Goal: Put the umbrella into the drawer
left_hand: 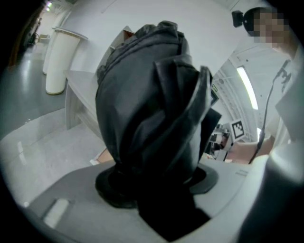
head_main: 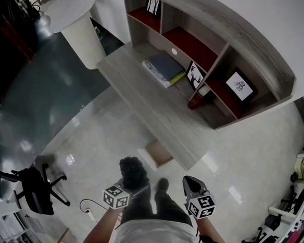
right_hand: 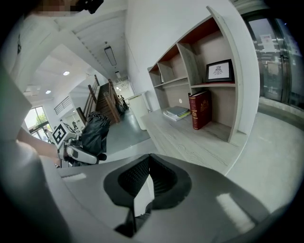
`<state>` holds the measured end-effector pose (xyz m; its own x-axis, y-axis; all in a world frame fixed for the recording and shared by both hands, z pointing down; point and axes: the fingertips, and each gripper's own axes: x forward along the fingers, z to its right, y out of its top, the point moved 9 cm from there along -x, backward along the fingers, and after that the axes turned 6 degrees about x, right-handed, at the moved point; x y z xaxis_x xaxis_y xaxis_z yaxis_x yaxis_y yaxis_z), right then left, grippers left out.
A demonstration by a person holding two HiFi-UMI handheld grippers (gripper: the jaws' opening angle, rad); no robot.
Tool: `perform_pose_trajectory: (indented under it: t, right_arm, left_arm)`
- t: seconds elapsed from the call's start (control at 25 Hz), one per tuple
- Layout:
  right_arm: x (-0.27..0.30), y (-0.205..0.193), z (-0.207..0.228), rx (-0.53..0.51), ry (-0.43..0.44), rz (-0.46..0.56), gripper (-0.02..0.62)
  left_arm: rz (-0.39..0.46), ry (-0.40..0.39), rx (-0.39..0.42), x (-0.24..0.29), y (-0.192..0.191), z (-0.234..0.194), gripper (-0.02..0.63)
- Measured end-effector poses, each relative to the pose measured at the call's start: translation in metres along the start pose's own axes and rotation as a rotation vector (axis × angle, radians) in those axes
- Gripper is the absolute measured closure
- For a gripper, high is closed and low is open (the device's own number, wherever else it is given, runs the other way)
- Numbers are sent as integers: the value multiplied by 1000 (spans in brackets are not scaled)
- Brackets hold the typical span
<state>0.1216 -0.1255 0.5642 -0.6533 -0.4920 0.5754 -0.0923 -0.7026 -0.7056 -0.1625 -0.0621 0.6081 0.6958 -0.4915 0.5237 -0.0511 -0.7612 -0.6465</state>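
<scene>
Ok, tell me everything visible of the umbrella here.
The umbrella is black and folded short, its slightly shiny fabric bunched in loose overlapping folds. It juts forward out of the left gripper, whose jaws are closed on its lower end; a flap of fabric hangs below them. No handle or tip shows. It is held in the air, short of the desk, and nothing else touches it.

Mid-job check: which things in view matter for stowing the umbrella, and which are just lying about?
For the job:
umbrella, clamped in the left gripper
drawer under the desk
right gripper, shut and empty

Lying about:
stacked books
red book
framed picture
office chair
white column
</scene>
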Motion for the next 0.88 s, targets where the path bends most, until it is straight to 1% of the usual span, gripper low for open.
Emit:
perform_pose_trajectory:
  t: [0.24, 0.44, 0.6, 0.88]
  right_arm:
    - [23, -11, 4, 35, -37, -19, 591]
    - [41, -24, 14, 61, -65, -41, 591]
    - [55, -32, 19, 79, -77, -57, 591]
    - [80, -50, 27, 99, -86, -93, 591]
  left_arm:
    - [-67, -54, -7, 28, -9, -31, 345]
    - [-102, -90, -15, 54, -18, -50, 345]
    - [-133, -107, -20, 72, -28, -68, 345]
    - [-189, -131, -58, 102, -54, -93, 345]
